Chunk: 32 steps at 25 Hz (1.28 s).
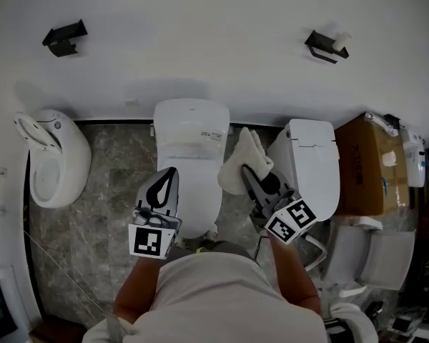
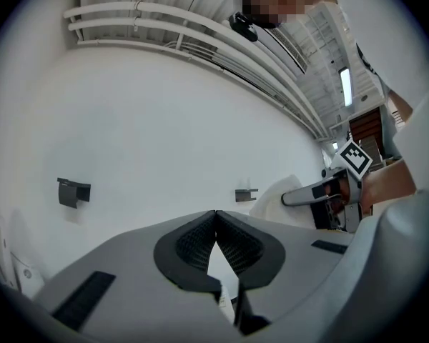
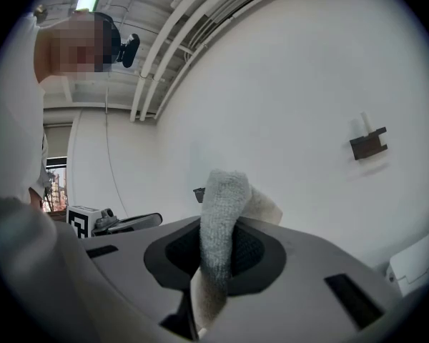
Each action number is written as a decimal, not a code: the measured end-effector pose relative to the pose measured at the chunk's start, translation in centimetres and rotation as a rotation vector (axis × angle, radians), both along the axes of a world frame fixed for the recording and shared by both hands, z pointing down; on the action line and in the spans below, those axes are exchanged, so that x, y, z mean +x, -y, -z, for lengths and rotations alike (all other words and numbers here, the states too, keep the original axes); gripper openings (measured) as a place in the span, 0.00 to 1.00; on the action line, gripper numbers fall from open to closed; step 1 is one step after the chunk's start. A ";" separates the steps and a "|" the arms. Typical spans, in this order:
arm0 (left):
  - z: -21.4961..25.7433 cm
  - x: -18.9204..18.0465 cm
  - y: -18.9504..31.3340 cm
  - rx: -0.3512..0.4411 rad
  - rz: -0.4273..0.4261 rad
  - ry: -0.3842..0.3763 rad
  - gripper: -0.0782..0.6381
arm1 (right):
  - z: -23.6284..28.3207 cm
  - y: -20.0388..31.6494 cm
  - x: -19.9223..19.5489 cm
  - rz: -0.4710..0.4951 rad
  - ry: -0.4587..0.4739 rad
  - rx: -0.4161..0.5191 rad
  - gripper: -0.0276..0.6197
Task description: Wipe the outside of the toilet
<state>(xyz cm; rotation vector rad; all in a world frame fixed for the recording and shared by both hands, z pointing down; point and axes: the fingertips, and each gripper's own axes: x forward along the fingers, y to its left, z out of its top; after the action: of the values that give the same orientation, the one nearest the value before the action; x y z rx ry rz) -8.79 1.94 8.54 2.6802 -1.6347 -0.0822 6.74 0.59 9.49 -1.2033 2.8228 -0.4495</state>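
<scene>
The right gripper (image 1: 249, 174) pinches a soft, limp cloth (image 1: 239, 160) in its jaws just beside the toilet (image 1: 191, 128); it should mould easily to the porcelain. The left gripper (image 1: 171, 174) hovers over the lid, jaws closed, empty

Holds left gripper (image 1: 173, 171) closed, empty, over the toilet (image 1: 191, 123); pinches a cloth (image 1: 234, 168) in right gripper (image 1: 247, 174) beside it.

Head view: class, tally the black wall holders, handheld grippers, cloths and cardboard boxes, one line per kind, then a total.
Black wall holders: 2
Grippers: 2 (left gripper, right gripper)
Cloth: 1
Cardboard box: 1
Total: 6
</scene>
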 end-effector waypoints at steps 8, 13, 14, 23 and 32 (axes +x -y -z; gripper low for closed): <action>-5.3 1.0 3.7 -0.094 0.048 -0.007 0.13 | -7.2 4.6 1.5 0.037 0.025 -0.122 0.15; -9.5 2.5 6.4 -0.131 0.047 -0.007 0.13 | -13.4 9.2 3.5 0.020 0.085 -0.178 0.15; -10.5 2.8 6.8 -0.137 0.050 -0.003 0.13 | -14.8 10.0 3.9 0.018 0.087 -0.189 0.15; -19.2 4.4 10.3 -0.184 0.058 0.068 0.13 | -25.9 16.1 6.2 0.041 0.020 -0.212 0.15; -25.9 6.9 14.0 -0.185 0.057 0.050 0.13 | -33.5 21.5 8.0 0.063 0.058 -0.225 0.15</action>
<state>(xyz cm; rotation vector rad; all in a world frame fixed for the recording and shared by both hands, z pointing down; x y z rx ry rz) -1.93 -12.11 34.44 2.5189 -1.6425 0.1309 14.76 -20.87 42.98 -1.1147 2.8265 -0.8108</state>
